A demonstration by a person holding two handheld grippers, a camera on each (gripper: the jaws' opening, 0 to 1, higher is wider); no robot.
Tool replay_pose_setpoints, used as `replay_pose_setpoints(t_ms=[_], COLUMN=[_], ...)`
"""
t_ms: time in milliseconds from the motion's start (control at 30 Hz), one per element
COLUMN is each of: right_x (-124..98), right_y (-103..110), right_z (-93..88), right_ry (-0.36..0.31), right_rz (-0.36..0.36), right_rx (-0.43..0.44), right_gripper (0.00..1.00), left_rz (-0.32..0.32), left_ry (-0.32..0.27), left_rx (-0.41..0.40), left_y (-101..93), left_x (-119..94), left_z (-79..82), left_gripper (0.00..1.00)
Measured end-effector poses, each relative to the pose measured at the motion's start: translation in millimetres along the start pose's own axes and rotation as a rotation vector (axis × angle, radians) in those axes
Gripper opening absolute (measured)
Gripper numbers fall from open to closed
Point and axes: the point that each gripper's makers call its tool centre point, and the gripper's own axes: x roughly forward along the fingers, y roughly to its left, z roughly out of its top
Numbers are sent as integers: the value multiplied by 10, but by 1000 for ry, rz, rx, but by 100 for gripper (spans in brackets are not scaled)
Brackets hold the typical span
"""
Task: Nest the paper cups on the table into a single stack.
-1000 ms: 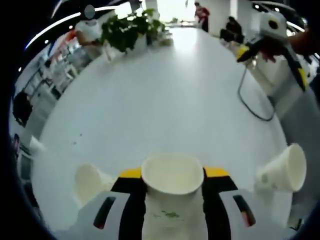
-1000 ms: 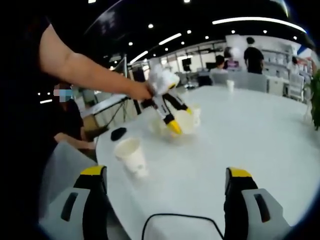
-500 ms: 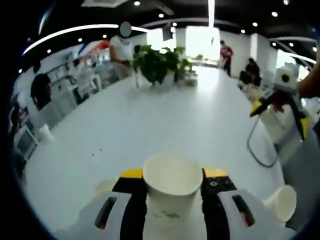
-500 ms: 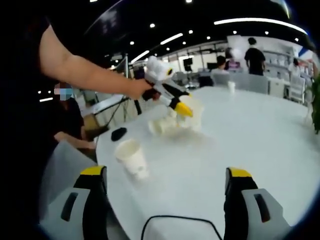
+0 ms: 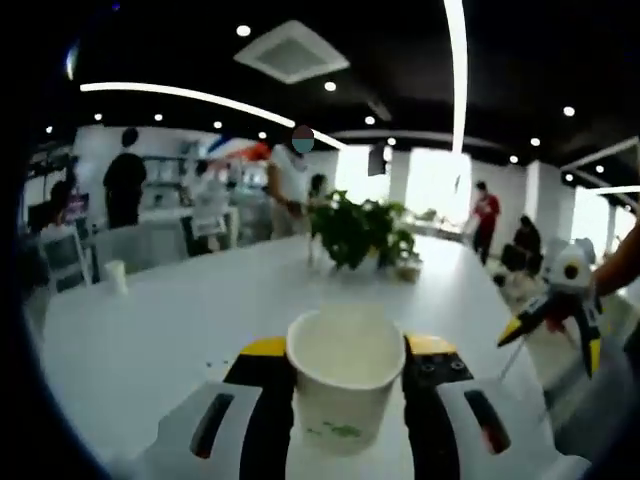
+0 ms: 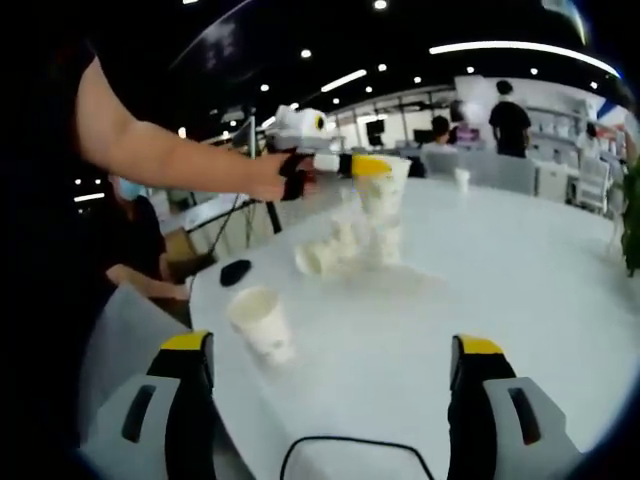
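Paper cup (image 5: 345, 385) upright, gripped between left jaws, right jaws wide apart, holding nothing

Held paper cup (image 5: 345, 385): base cut off by the left gripper view's bottom edge, sides hidden behind the left hand-held gripper (image 5: 345, 350) jaws. Cups on the table (image 6: 520, 300) below it in the right gripper view are motion-blurred (image 6: 375, 240); can't count them. Far cup (image 6: 461, 178) too small to make out. Black cable (image 6: 350, 450) runs off the bottom edge.
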Motion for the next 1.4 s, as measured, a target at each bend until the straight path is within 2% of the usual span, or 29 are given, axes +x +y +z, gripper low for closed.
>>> replay_pose_setpoints(t_ms=[333,767,1400], right_x=[-1,-15,-53], right_y=[7,21,66], right_z=[44,73,93], right_ry=[-4,-7,-11], right_rz=[-2,-3,-11], right_rx=[-8,-17,-27], right_gripper=[97,97,97], left_rz=[7,9,8], left_ry=[-29,-38,-60], left_rx=[33,41,45], left_y=[-98,-130,-316], left_x=[-89,-134,-267], left_z=[140,214,147], left_gripper=[40,41,41])
